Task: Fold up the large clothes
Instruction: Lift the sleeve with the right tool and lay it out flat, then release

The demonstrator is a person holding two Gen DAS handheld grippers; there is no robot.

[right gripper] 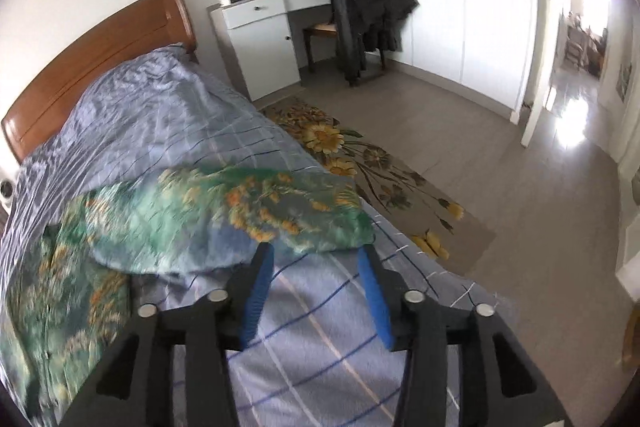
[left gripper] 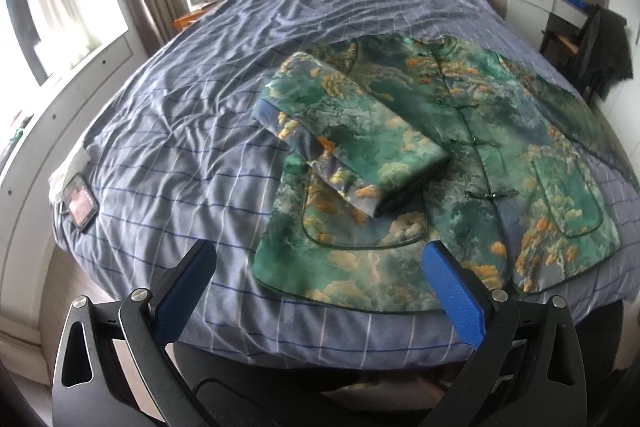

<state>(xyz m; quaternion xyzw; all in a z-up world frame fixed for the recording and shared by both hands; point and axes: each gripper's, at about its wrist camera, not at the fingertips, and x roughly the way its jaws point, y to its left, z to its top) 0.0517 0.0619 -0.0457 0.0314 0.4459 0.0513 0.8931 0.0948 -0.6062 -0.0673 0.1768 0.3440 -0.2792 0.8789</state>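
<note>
We see the green satin jacket with orange cloud print lying front-up at the foot of the blue checked bed cover. One sleeve is already folded across its chest; the other sleeve lies spread toward the bed's edge, so most folds remain, we judge. Our left gripper hangs spread wide over the hem, holding nothing. Our right gripper, also spread, sits just short of the unfolded sleeve. A phone lies well apart, at the cover's edge; nothing blocks us.

The bed carries 1 green jacket, laid flat, and a phone at its left edge.
</note>
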